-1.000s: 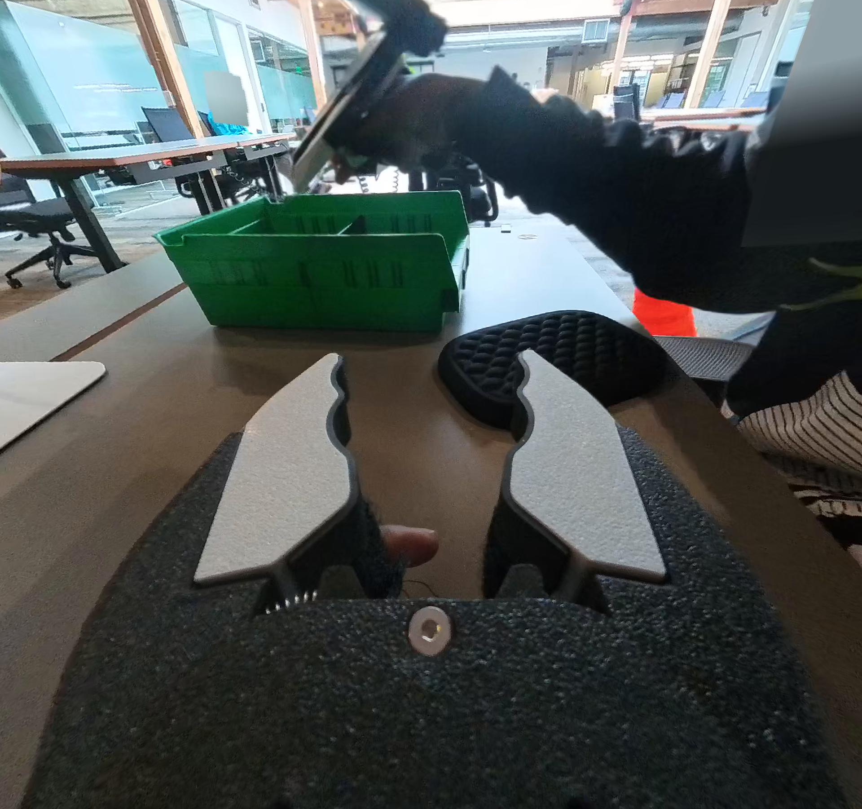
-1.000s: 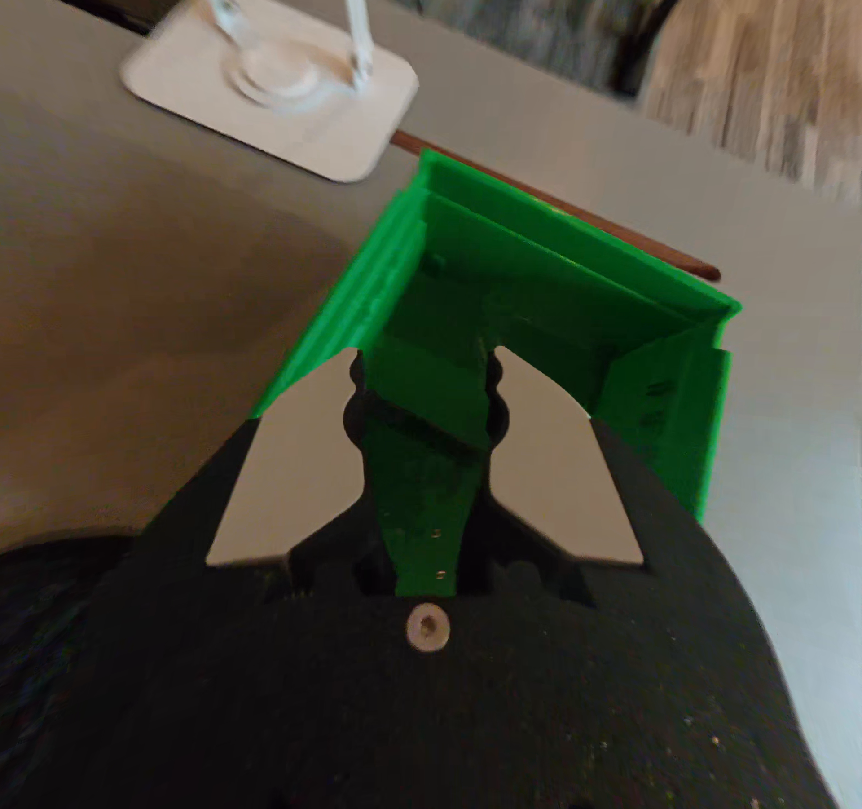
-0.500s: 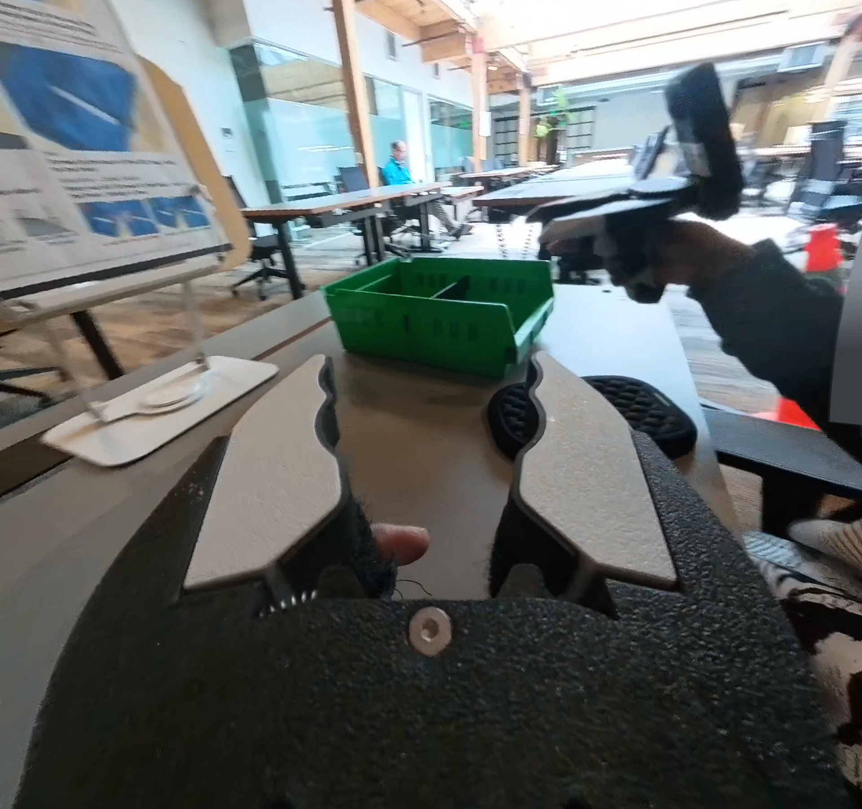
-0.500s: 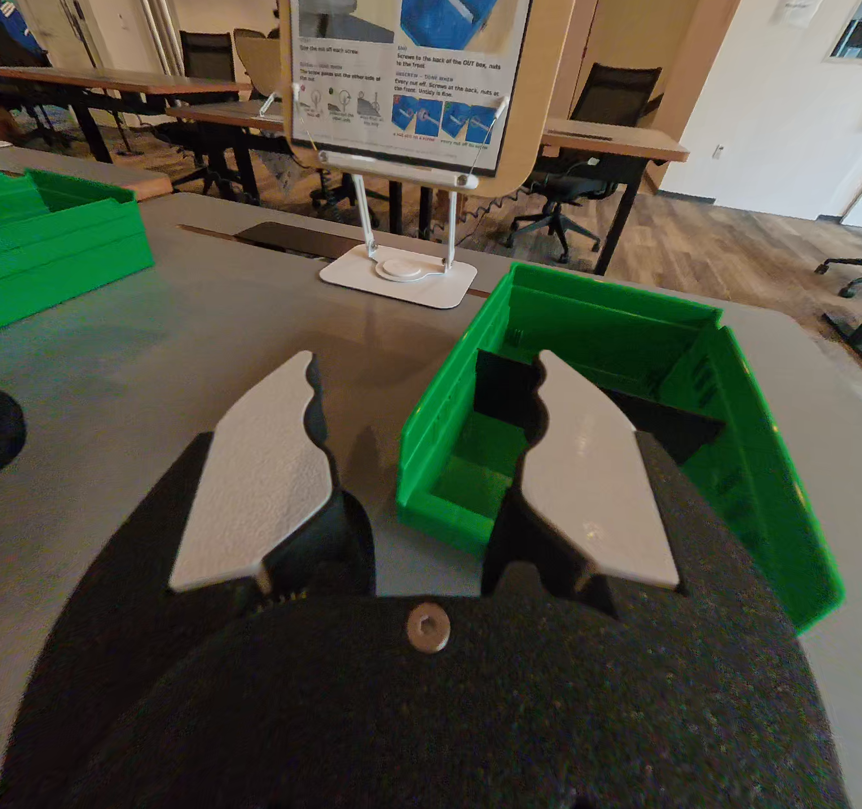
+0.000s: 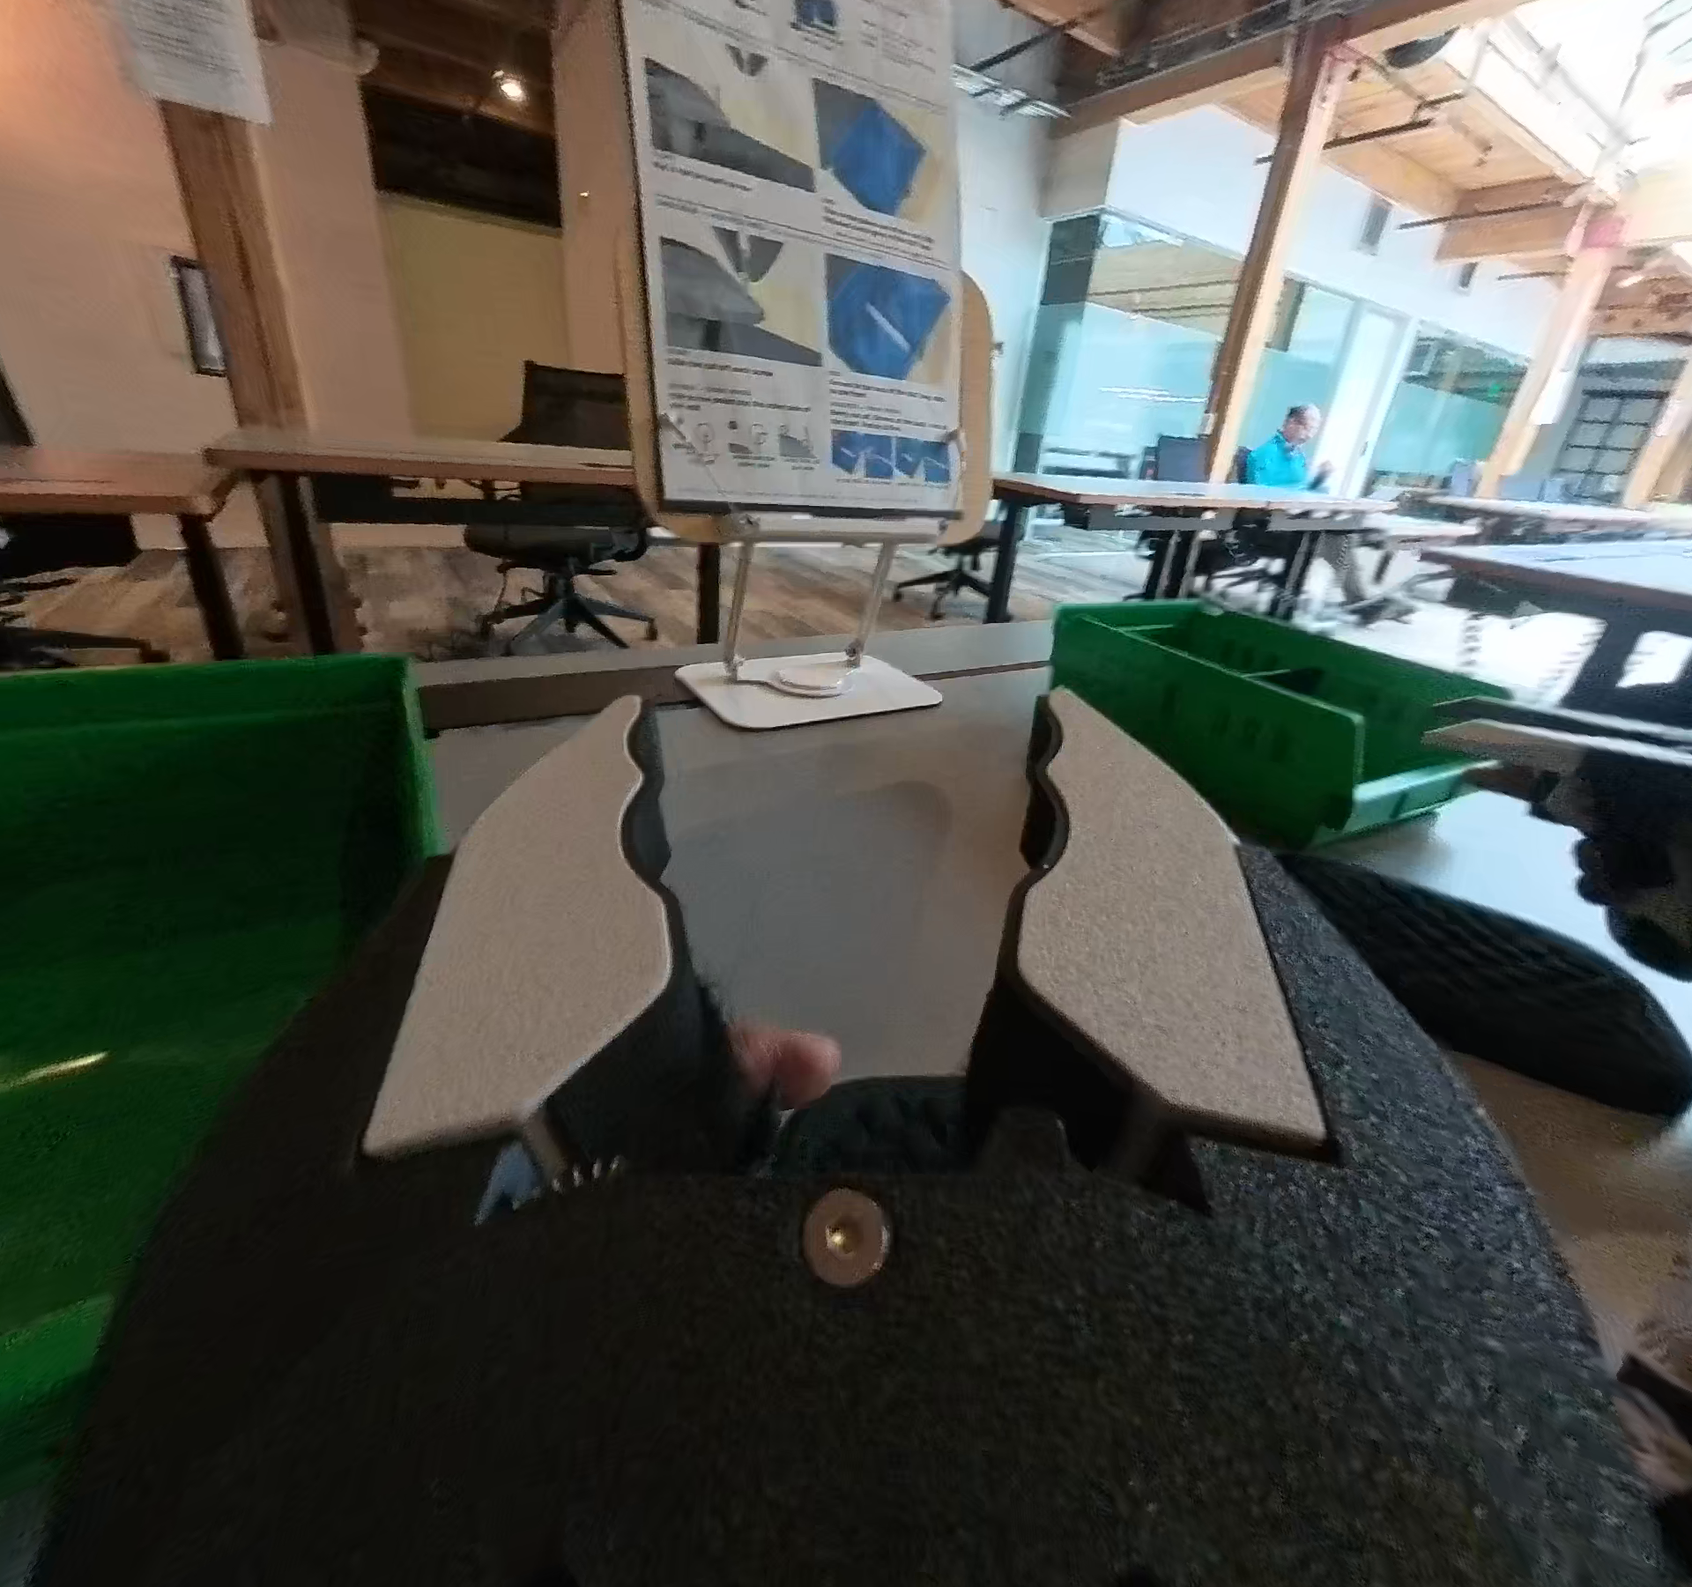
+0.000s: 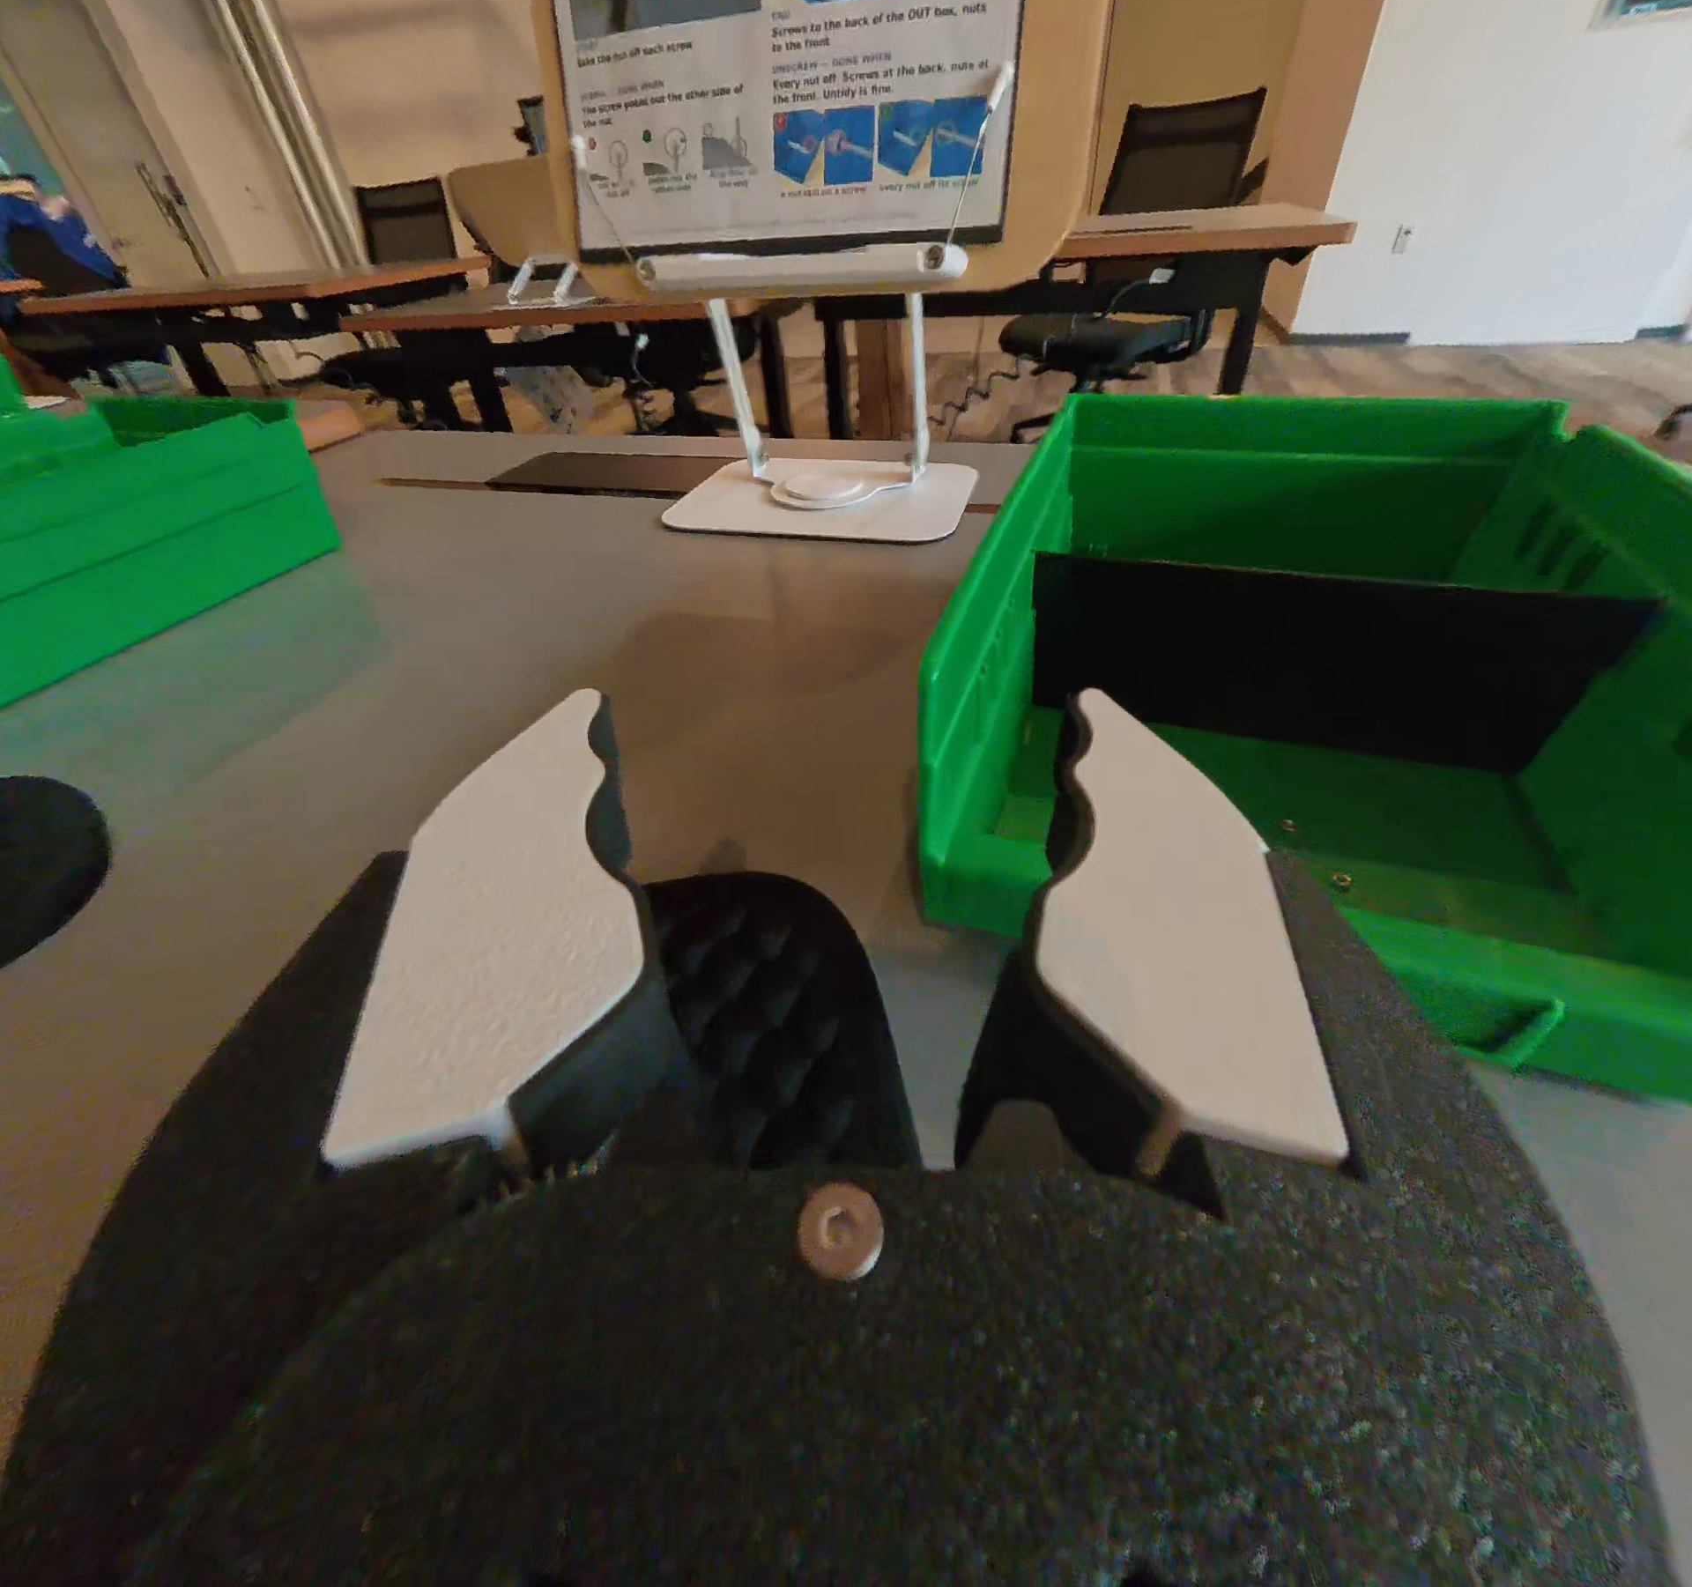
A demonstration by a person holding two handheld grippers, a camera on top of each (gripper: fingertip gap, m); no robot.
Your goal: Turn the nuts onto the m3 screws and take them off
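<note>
Grey worktop (image 6: 513, 628) carries two green bins. Both hand-held grippers, left (image 5: 842, 774) and right (image 6: 838, 765), stand wide apart, holding nothing. Small specks, perhaps nuts (image 6: 1341, 879), lie in the right bin (image 6: 989, 719); no threading looks begun.

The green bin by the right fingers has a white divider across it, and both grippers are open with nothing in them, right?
Not quite: the divider across the green bin is black, as the right wrist view shows. Both grippers, left and right, are open with nothing in them.
</note>
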